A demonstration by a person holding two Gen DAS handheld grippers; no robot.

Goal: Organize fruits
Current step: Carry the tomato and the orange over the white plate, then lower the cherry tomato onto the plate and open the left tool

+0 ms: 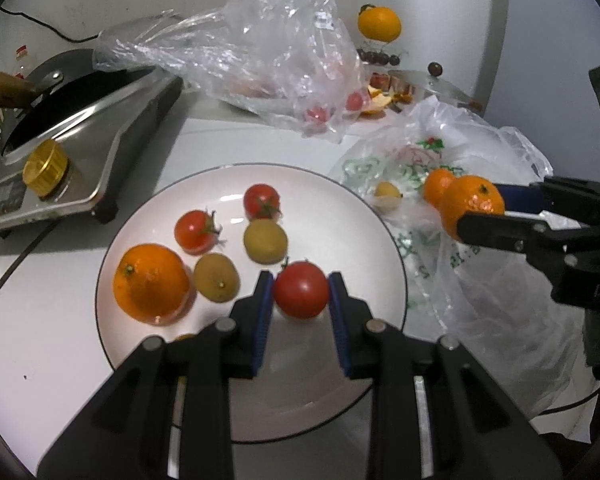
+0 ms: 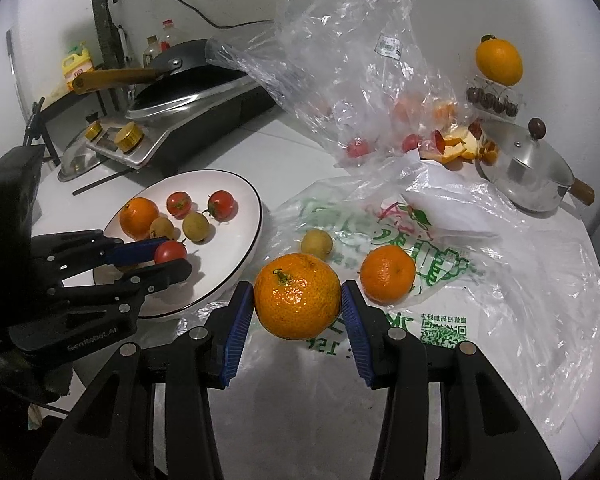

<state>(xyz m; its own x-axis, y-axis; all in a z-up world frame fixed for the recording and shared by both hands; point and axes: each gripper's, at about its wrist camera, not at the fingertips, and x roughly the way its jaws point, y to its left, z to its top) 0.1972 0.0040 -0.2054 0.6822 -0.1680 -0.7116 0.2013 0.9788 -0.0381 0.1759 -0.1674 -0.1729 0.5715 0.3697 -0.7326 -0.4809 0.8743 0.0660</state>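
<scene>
A white plate (image 1: 340,216) (image 2: 244,200) holds a tangerine (image 1: 151,282) (image 2: 138,216), two red tomatoes (image 1: 196,231) (image 1: 261,201) and two small yellow-green fruits (image 1: 265,240) (image 1: 216,282). Above the plate's near side, my left gripper (image 1: 301,295) (image 2: 168,258) is shut on a third red tomato (image 1: 301,295) (image 2: 171,251). My right gripper (image 2: 298,298) (image 1: 480,216) is shut on a large tangerine (image 2: 298,296) (image 1: 473,204), held over the printed plastic bag (image 2: 440,248) (image 1: 420,236). Another tangerine (image 2: 387,274) (image 1: 436,186) and a small yellow fruit (image 2: 317,243) (image 1: 387,192) lie on that bag.
A crumpled clear bag (image 1: 268,52) (image 2: 352,60) with small red fruits stands behind the plate. A stove with a black pan (image 1: 80,120) (image 2: 180,96) is at the left. A steel lidded pot (image 2: 528,168), orange peels (image 2: 456,144) and an orange on a stand (image 2: 499,60) sit at the back right.
</scene>
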